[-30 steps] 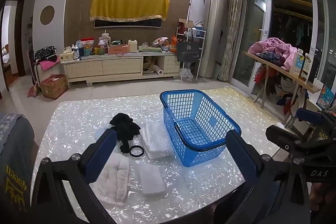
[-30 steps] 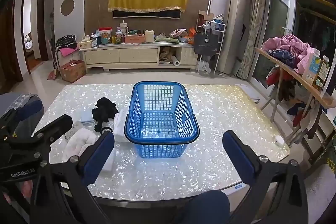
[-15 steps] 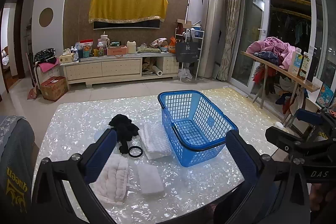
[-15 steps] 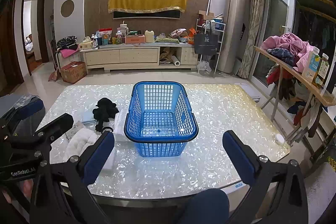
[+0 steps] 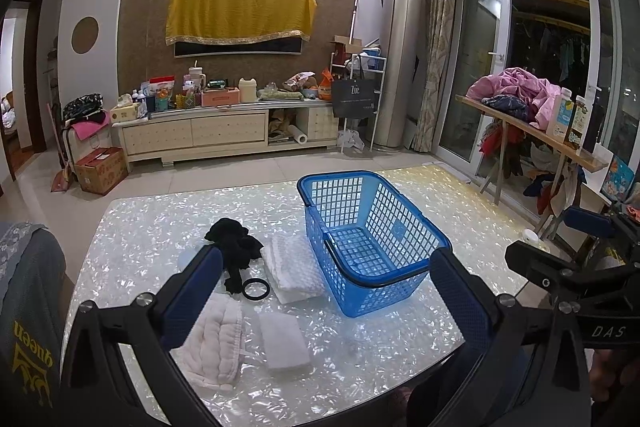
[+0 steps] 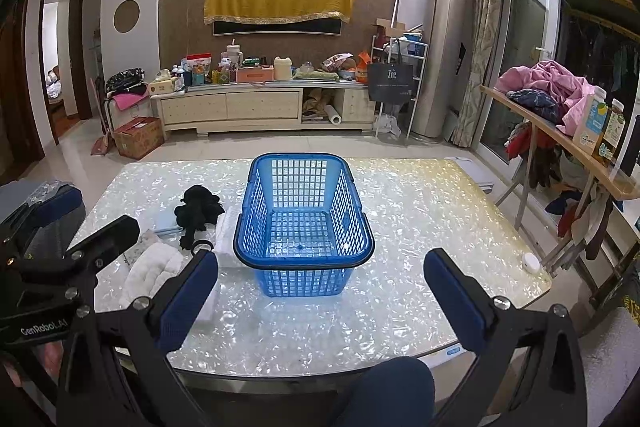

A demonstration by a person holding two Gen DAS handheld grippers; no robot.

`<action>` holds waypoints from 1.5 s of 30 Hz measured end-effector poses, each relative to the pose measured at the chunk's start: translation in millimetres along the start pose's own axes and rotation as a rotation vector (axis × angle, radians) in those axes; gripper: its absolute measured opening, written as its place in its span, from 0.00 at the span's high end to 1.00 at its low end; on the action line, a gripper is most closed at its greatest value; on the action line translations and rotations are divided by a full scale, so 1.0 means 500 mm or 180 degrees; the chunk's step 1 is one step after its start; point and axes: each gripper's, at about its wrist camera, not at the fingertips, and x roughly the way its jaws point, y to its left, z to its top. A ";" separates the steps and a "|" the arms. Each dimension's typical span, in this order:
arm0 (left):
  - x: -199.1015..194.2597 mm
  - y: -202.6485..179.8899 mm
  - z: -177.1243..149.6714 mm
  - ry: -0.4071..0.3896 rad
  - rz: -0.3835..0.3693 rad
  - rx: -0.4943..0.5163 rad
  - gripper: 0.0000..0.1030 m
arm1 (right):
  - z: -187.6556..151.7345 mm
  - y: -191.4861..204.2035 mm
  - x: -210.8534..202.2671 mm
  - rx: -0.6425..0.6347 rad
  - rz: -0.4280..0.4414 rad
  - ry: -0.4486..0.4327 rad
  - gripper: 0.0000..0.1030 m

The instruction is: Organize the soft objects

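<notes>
Your left gripper (image 5: 326, 291) hangs above the near left part of the table (image 5: 400, 339) with its fingers spread wide and nothing between them; your right gripper (image 6: 320, 291) hangs over the near edge, likewise spread and empty. Directly ahead of the left gripper lie the soft objects: a quilted white cloth (image 5: 212, 339) nearest you, a small folded white pad (image 5: 284, 341) just beside it, then a black ring (image 5: 256, 287), a folded white towel (image 5: 294, 267) and a crumpled black cloth (image 5: 234, 247). The ring lies against the black cloth's near end; you cannot tell whether it is joined to it. The blue basket (image 5: 360, 187) stands to the right of these objects, just beside the towel, and is empty, so judge the task as not yet begun. Beyond the table stand a cabinet (image 5: 224, 131) and, to the right, a shelf with pink laundry (image 5: 516, 87). Expect these faults: a shallow pinch takes only the top layer, and the cloth unfolds or slips during transfer; a grip on the black cloth drags the ring or the towel along; a low carry catches the basket rim and pushes the light basket across the glossy tabletop.
</notes>
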 end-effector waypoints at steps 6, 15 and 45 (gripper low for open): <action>-0.001 -0.002 0.001 0.0001 0.0002 0.0004 0.00 | 0.001 -0.003 0.002 0.0001 -0.0005 0.0014 0.00; -0.001 -0.007 -0.005 0.0022 -0.0022 0.0005 0.00 | -0.002 -0.004 -0.001 0.0010 0.0000 0.0041 0.00; -0.002 -0.011 0.016 0.0011 -0.0041 0.0085 0.00 | 0.005 -0.018 0.008 0.0018 0.0102 0.0037 0.00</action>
